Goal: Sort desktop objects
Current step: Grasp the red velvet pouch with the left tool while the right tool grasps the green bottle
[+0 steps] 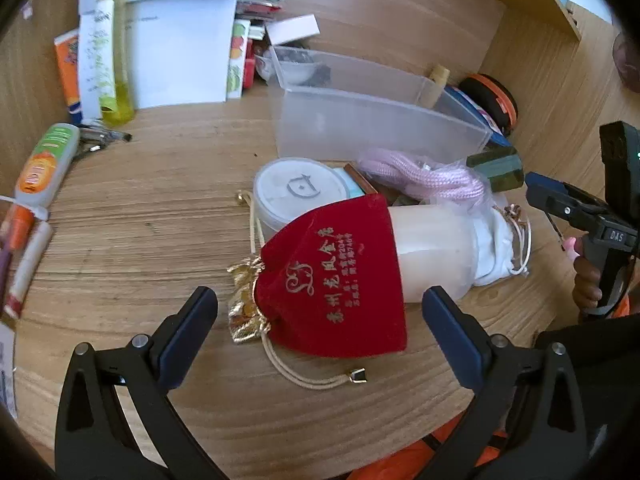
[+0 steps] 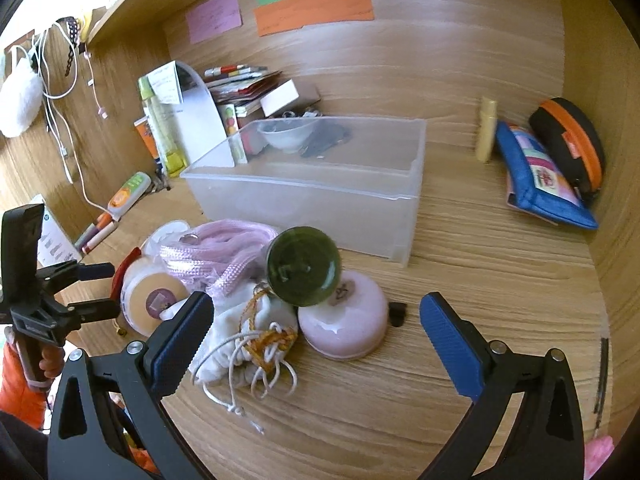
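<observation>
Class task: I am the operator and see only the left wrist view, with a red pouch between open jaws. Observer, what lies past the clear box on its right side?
Observer: A blue zip pouch lies there, leaning against a black case with an orange edge.
Operator: What is the dark green thing behind the pink cord?
Observer: From the right wrist view it is a round green lid, tilted on a pink round tin.
Operator: Is the box empty?
Observer: No, a small white bowl shows through the clear box at its back.
Operator: Is the right gripper holding anything?
Observer: No, the right gripper is open and empty.
</observation>
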`<state>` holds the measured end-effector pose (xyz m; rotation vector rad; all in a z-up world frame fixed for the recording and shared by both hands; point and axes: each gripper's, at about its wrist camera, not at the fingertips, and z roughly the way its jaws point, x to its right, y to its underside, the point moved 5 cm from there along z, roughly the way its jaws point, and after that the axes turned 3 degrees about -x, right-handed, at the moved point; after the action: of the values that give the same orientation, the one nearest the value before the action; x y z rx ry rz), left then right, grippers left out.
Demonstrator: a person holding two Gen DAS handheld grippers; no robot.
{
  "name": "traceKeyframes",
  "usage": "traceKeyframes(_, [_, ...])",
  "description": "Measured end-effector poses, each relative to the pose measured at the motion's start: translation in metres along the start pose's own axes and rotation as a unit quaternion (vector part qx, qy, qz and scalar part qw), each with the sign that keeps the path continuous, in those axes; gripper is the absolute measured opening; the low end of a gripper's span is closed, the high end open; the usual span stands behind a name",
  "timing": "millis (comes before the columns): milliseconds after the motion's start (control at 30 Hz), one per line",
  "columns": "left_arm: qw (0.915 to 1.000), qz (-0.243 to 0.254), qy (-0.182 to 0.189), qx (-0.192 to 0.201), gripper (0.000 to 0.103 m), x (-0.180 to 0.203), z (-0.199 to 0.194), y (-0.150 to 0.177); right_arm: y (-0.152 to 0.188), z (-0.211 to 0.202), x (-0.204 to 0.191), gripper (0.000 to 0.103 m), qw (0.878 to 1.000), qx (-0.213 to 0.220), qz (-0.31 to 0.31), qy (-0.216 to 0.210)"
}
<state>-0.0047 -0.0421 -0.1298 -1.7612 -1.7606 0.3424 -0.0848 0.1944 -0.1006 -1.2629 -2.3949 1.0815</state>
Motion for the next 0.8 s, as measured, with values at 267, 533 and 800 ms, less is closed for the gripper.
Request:
traceKeyframes(267, [0.9997,0.013,0.021,-0.002,0.103,0.001,0.006,-0.003,-0.011,0.021,-0.007,0.098,1.000,-0.013,-0.013,-0.004])
traceKeyframes(533, [0.9995,0.014,0.026,0.008,0.102,0.001,0.006,-0.003,-0.014,0.041,-0.008,0.073,0.999,-0.036,0.005,-0.028])
traceKeyframes(800, [0.9986,0.016,0.045,0.023,0.082,0.005,0.000,0.001,-0.016,0.040,-0.005,0.054,0.999,-0.031,0.017,-0.025])
